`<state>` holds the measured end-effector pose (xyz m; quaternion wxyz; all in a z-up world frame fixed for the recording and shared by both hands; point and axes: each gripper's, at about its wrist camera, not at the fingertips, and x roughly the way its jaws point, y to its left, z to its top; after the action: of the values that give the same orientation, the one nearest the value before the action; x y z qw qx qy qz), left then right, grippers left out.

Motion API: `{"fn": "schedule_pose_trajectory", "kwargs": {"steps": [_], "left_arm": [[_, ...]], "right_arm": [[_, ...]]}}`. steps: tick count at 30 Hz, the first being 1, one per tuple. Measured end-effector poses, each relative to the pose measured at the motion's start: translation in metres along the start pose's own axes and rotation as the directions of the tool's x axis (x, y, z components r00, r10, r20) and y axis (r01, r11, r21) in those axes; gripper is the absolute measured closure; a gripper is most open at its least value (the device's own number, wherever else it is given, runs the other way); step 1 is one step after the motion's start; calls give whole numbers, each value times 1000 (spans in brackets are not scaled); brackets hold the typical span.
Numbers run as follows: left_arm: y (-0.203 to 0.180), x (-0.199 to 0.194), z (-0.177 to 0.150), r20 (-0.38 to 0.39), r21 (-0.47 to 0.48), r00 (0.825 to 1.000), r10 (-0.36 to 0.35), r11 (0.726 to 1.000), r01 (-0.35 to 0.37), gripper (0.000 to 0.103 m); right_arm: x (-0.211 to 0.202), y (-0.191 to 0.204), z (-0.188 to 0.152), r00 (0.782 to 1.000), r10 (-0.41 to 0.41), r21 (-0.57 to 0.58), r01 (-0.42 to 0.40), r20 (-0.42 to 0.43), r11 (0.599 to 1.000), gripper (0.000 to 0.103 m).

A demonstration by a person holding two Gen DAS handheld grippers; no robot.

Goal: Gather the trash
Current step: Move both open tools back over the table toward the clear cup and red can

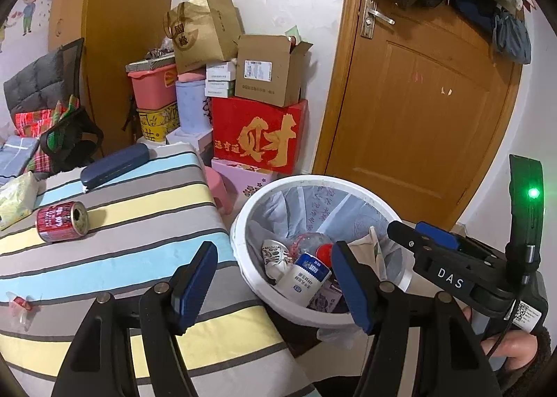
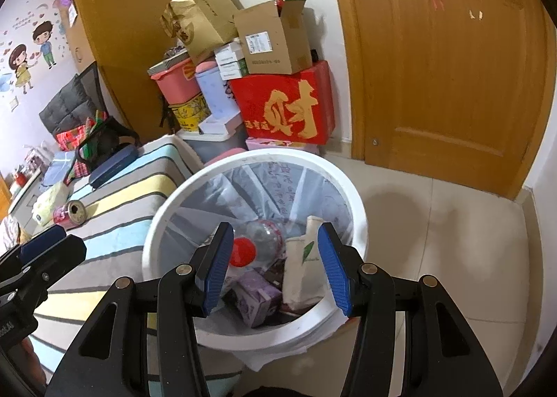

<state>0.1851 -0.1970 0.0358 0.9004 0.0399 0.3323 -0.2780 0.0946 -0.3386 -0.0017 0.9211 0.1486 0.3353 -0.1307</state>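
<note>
A white trash bin (image 1: 238, 240) (image 2: 278, 155) with a plastic liner stands on the floor beside the striped bed (image 1: 122, 257). Inside it lie a clear bottle with a red cap (image 2: 264, 236), a white carton (image 1: 306, 278), a purple carton (image 2: 256, 299) and a paper cup (image 2: 303, 268). My left gripper (image 1: 275, 278) is open over the bin's near-left rim and holds nothing. My right gripper (image 2: 276, 257) hangs open above the bin, also with nothing in it. On the bed a red can (image 1: 62, 221) (image 2: 69, 214) lies on its side, with a small clear wrapper (image 1: 21, 304) nearer the edge.
A dark blue glasses case (image 1: 115, 165) and a tissue pack (image 1: 15, 198) lie on the bed. Stacked boxes, among them a red one (image 1: 257, 134), fill the corner behind the bin. A wooden door (image 1: 417, 101) is on the right, with tiled floor (image 2: 452, 240) before it.
</note>
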Motion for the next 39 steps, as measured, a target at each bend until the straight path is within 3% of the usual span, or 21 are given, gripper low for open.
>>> {"fn": "schedule_pose_trajectory", "kwargs": {"steps": [12,25,33,39], "left_arm": [[24,-42,-15,49,-30,998,48,998,-46,35],[74,-87,-35,82,-96,985,154,985,-146,35],[116,-111,-50,83,-146,970,230,965,-217,35],[161,-127,-66,65,-220,952,300,935,-280,35]], "right_arm": [[-12,25,-5,998,47,-39,-46,33,998,51],[-16,74,-14,990,137,-124,-132,34,984,51],[-14,108,-18,981,194,-184,-187,20,965,51],[-9,129,-22,973,230,-206,-225,1,952,46]]}}
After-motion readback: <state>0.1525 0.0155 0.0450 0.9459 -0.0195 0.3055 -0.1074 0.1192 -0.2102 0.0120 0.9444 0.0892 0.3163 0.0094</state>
